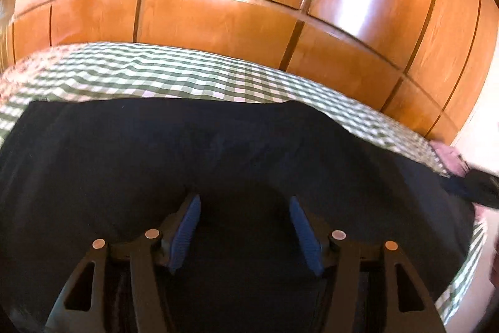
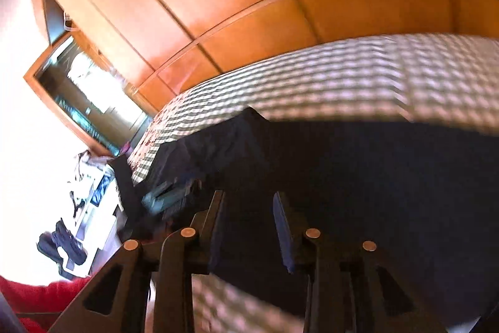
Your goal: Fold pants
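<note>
Dark navy pants (image 1: 218,145) lie spread flat on a bed with a green-and-white checked cover (image 1: 156,74). My left gripper (image 1: 244,202) hovers low over the cloth with its blue pads (image 1: 187,227) wide apart and nothing between them. In the right wrist view the pants (image 2: 358,177) fill the lower right, and one bunched end reaches the bed's corner on the left. My right gripper (image 2: 249,195) is above the near edge of the pants, its jaws partly apart with no cloth pinched. The view is tilted and blurred.
A glossy wooden wardrobe (image 1: 218,5) stands right behind the bed (image 2: 312,77). A wood-framed mirror (image 2: 87,102) is at the left in the right wrist view. Dark shoes (image 2: 65,245) lie on the bright floor. A red sleeve (image 2: 31,295) shows at the lower left.
</note>
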Demonstrator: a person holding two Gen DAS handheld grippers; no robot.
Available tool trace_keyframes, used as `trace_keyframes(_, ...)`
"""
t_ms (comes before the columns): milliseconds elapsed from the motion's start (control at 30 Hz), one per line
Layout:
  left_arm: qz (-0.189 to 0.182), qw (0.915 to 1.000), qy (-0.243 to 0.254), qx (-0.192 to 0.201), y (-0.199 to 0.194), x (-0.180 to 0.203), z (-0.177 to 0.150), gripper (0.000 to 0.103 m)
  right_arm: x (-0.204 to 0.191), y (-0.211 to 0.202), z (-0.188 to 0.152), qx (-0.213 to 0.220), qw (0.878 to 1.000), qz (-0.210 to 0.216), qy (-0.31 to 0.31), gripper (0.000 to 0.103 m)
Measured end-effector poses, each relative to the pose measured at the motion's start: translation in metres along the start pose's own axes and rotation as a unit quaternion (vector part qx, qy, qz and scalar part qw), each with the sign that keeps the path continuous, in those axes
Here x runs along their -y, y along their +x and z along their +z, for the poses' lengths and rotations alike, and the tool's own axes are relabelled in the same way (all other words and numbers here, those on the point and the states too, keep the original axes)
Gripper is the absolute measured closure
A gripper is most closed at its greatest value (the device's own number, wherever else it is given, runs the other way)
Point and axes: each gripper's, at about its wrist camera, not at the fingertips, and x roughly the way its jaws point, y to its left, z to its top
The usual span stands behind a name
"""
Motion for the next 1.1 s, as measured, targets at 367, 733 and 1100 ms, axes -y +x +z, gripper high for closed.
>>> trace_keyframes(367,-0.052,0.9977,-0.035,0.026,-0.002,-0.013,-0.001,0.042,-0.001,0.143,0.090,-0.083,0.995,-0.039,-0.022,0.070)
trace_keyframes(733,-0.072,0.9957,-0.048,0.034,-0.004,-0.016,-0.004,0.042,-0.003,0.181,0.083,-0.134,0.990,-0.015,-0.040,0.080)
trace_keyframes(1100,-0.078,0.9950,-0.052,0.034,-0.003,-0.017,-0.004,0.042,-0.001,0.199,0.086,-0.064,0.989,-0.103,-0.084,0.095)
